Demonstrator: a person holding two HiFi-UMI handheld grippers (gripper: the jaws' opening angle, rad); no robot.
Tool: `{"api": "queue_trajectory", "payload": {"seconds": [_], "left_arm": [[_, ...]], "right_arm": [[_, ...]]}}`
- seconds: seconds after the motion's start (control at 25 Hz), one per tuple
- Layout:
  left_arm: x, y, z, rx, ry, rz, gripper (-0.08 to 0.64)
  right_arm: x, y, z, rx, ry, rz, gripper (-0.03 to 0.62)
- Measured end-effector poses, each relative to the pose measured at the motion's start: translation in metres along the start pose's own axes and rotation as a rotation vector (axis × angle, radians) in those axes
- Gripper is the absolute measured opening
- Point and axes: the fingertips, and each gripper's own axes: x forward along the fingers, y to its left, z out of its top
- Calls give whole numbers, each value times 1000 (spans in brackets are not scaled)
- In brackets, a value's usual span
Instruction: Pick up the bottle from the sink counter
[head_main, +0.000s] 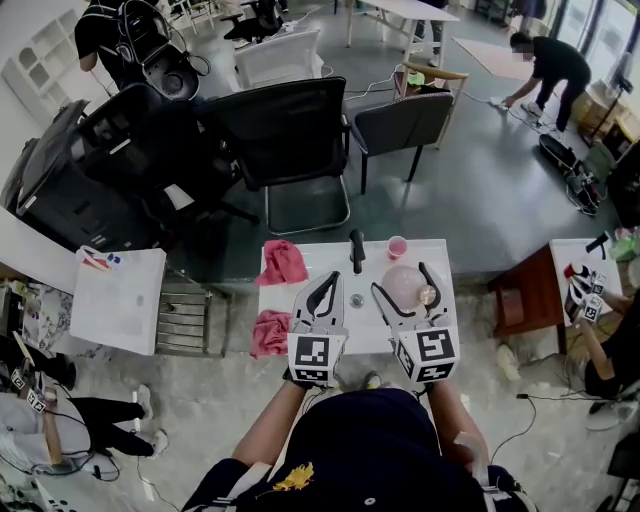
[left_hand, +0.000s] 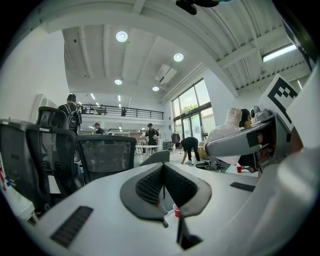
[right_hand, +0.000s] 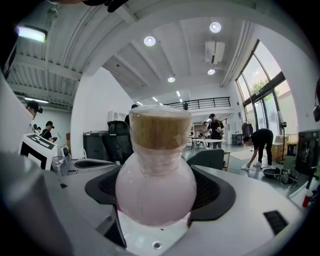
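A round pink bottle (head_main: 403, 285) with a cork stopper is over the right part of the white sink counter (head_main: 440, 252). My right gripper (head_main: 402, 281) is shut on its belly, one jaw on each side. The right gripper view shows the bottle (right_hand: 155, 170) upright between the dark pads (right_hand: 215, 192), cork on top. My left gripper (head_main: 328, 283) hangs beside it to the left, shut with nothing in it. In the left gripper view its pads (left_hand: 150, 187) meet, and the bottle (left_hand: 227, 122) shows at the right.
Two pink cloths (head_main: 284, 262) (head_main: 270, 332) lie on the counter's left side. A black faucet (head_main: 356, 250) and a small pink cup (head_main: 397, 246) stand at its far edge, with a drain (head_main: 357, 299) in the middle. Black chairs (head_main: 290, 130) stand beyond; a second white table (head_main: 120, 300) stands left.
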Motion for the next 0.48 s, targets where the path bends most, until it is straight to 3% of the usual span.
{"api": "queue_trajectory", "payload": {"seconds": [0.48], "left_arm": [[0,-2,2,5,0,-11,18]], "right_arm": [[0,1,2,7,4,3,413]]}}
